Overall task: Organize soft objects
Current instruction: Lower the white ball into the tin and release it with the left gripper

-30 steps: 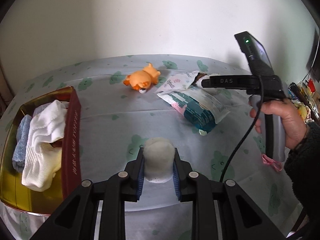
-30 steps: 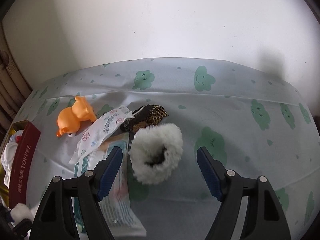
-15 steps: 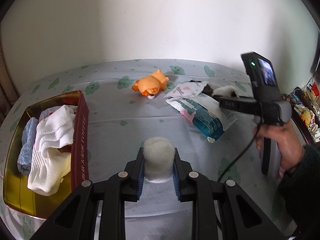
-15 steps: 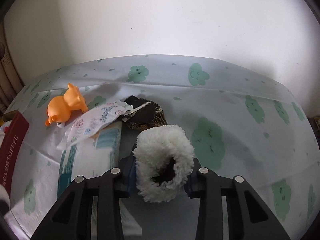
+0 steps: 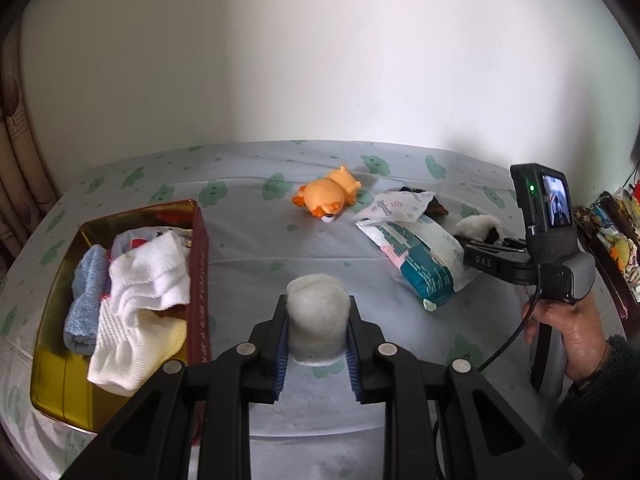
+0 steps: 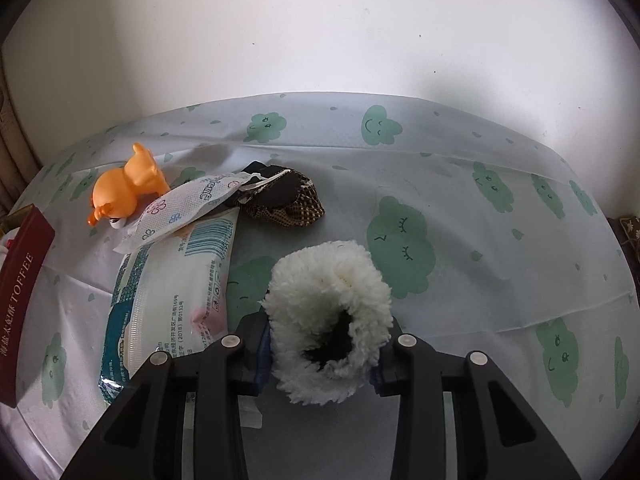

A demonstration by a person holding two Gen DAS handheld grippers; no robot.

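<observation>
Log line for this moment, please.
left gripper: jaws shut on white puff | right gripper: jaws shut on fluffy slipper | tin: holds towels

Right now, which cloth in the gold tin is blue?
The rolled blue terry cloth by the gold tin's left wall; the other visible cloths there look white or cream.

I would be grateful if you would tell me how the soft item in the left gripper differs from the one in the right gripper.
The white pad in the left gripper is smooth and matted; the fluffy bootie in the right gripper is shaggy. The white pad looks solid, a rounded lump; the fluffy bootie is hollow, with a dark opening facing the camera. The white pad is greyish white, the fluffy bootie brighter. Both are soft, pale and squeezed between blue-padded jaws.
</observation>
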